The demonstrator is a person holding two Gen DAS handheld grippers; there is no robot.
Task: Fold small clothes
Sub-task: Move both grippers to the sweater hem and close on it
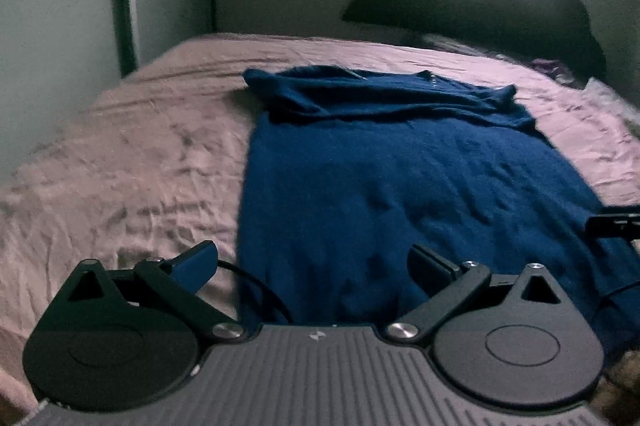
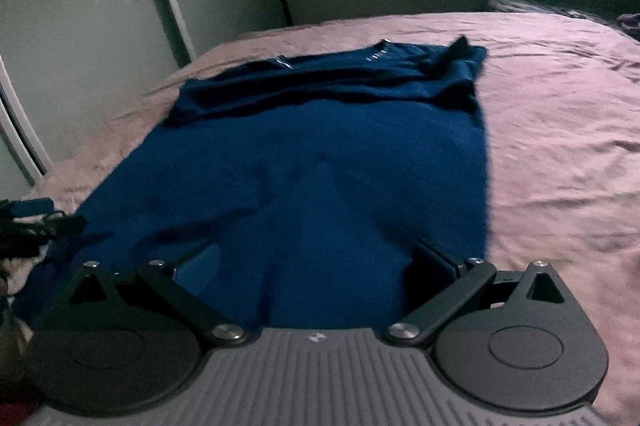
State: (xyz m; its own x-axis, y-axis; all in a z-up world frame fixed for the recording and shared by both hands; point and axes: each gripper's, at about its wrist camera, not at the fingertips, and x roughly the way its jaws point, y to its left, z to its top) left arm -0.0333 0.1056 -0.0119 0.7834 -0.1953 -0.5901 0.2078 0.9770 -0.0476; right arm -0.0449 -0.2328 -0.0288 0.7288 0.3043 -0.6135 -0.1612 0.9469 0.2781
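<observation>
Item one: your left gripper [image 1: 312, 266], low at the bottom centre of its own frame, pointing level along the bed. Fingers spread wide, nothing between them; the left finger [image 1: 196, 264] sits over bare sheet, the right over cloth.

Item two: your right gripper [image 2: 316, 266], same low, level pose in the right wrist view. Fingers likewise spread wide and holding nothing, both over cloth. Its dark tip shows at the right edge of the left wrist view.

Item three: the dark blue knit garment [image 1: 400, 177], lying flat on the bed, filling the centre of both frames. Its far end is bunched into rumpled folds across the upper middle; the near hem runs beneath both grippers.

Item four: the wrinkled pale pink bedsheet [image 1: 120, 165], flanking the garment on either side.

Item five: dark pillows [image 1: 480, 9], upper right of the left wrist frame, blurred.
</observation>
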